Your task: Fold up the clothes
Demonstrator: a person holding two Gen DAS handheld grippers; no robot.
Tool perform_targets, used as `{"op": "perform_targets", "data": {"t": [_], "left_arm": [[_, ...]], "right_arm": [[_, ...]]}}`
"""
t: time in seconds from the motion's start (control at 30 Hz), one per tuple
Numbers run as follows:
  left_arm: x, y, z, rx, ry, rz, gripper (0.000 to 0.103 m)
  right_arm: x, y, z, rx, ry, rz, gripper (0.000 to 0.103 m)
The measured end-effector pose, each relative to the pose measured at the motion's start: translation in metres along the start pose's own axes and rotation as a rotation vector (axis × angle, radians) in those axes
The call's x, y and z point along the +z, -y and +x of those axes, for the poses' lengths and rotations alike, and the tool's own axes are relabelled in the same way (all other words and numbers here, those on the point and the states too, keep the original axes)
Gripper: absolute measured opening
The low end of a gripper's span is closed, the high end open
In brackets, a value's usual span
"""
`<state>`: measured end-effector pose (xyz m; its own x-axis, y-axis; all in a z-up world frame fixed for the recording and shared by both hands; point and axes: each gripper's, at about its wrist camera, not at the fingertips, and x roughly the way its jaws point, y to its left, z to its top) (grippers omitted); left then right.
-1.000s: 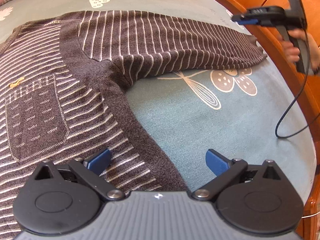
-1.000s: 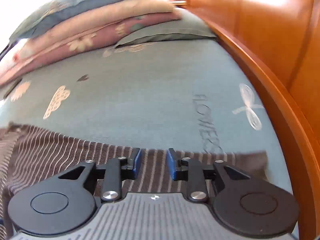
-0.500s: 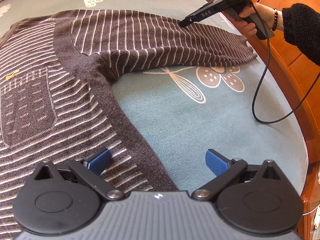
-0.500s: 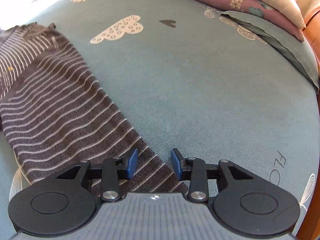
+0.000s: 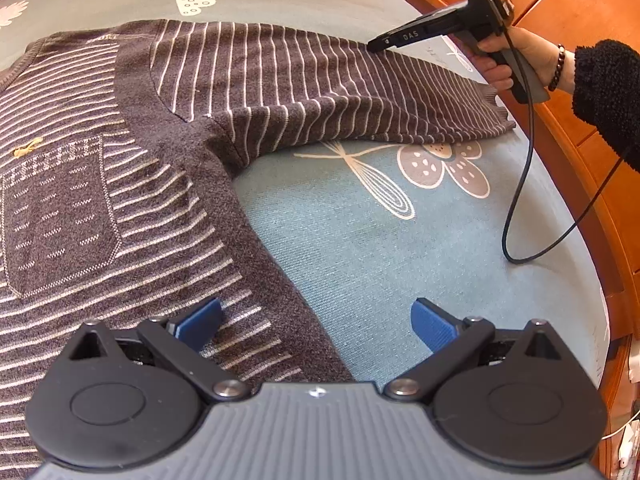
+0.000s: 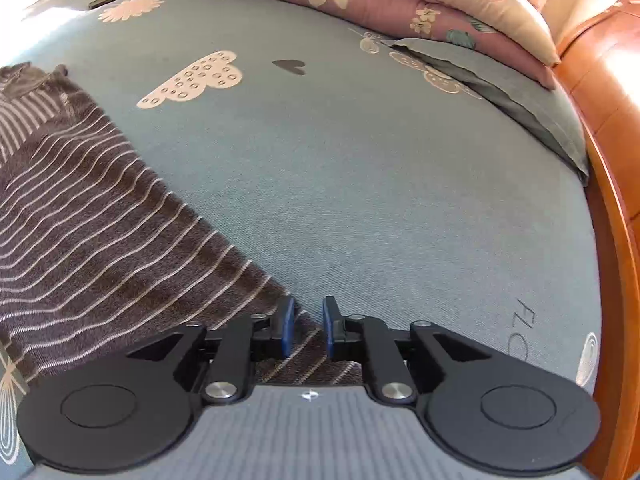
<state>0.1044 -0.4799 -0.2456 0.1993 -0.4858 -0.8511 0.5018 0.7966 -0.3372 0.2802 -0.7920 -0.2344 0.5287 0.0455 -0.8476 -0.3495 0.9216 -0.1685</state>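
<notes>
A dark brown knitted sweater with thin cream stripes [image 5: 132, 184] lies flat on the blue-green patterned bed sheet [image 5: 400, 248], one sleeve stretched toward the orange wooden bed frame [image 5: 576, 128]. The left gripper [image 5: 316, 322] hovers spread wide over the sweater's side edge, one blue finger above the knit, the other above bare sheet, grasping nothing. The right gripper [image 6: 307, 330], its fingers just closing, pinches the sleeve's far edge near the cuff.
</notes>
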Motion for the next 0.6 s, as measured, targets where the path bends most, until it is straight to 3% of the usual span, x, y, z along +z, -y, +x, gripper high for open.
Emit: {"op": "perform_targets", "data": {"t": [0.07, 0.17, 0.27, 0.33, 0.43, 0.6], "left_arm": [[0.000, -0.002, -0.001, 0.002, 0.006, -0.010, 0.100], [0.001, -0.005, -0.001, 0.003, 0.010, -0.034, 0.100], [0.002, -0.007, -0.002, 0.001, 0.013, -0.058, 0.100], [0.001, -0.008, -0.003, 0.003, 0.016, -0.062, 0.100], [-0.002, -0.009, -0.008, 0.024, 0.024, -0.062, 0.100], [-0.006, -0.014, -0.016, 0.057, 0.047, -0.030, 0.100]], "right_arm": [[0.002, 0.005, -0.013, 0.009, 0.045, 0.095, 0.020], [0.008, -0.008, -0.019, 0.150, 0.076, 0.149, 0.020], [0.018, -0.041, 0.000, 0.227, 0.056, 0.081, 0.020], [0.023, -0.056, 0.017, 0.217, 0.030, 0.041, 0.021], [0.031, -0.054, 0.030, 0.089, 0.043, 0.090, 0.022], [0.016, -0.038, -0.008, 0.143, 0.096, 0.336, 0.024]]}}
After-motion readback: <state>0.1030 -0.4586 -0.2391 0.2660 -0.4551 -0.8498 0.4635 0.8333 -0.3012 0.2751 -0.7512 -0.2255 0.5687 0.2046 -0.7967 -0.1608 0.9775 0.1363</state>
